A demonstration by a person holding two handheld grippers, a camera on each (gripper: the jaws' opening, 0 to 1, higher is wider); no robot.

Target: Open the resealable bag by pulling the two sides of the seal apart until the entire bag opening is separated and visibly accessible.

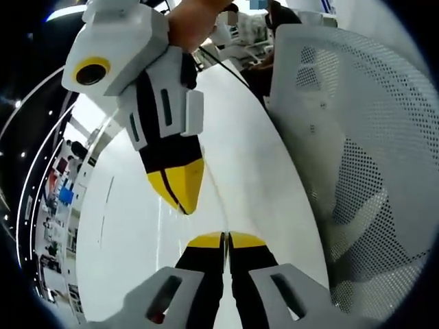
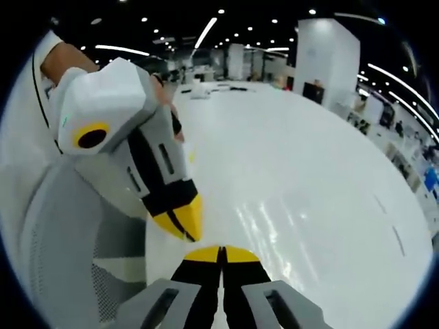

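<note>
Glossy white tabletop (image 2: 295, 185) spreads under both my claws, with a large lit hall behind it. My left claw (image 1: 225, 238) is clenched, yellow tips pressed together; my right claw (image 2: 221, 253) is clenched the same way. Each meets the other nearly tip to tip: the right one (image 1: 180, 186) comes down into the left gripper view, the left one (image 2: 184, 218) into the right gripper view. I cannot make out the bag between them. A white mesh chair (image 1: 357, 157) stands beside the tabletop.
</note>
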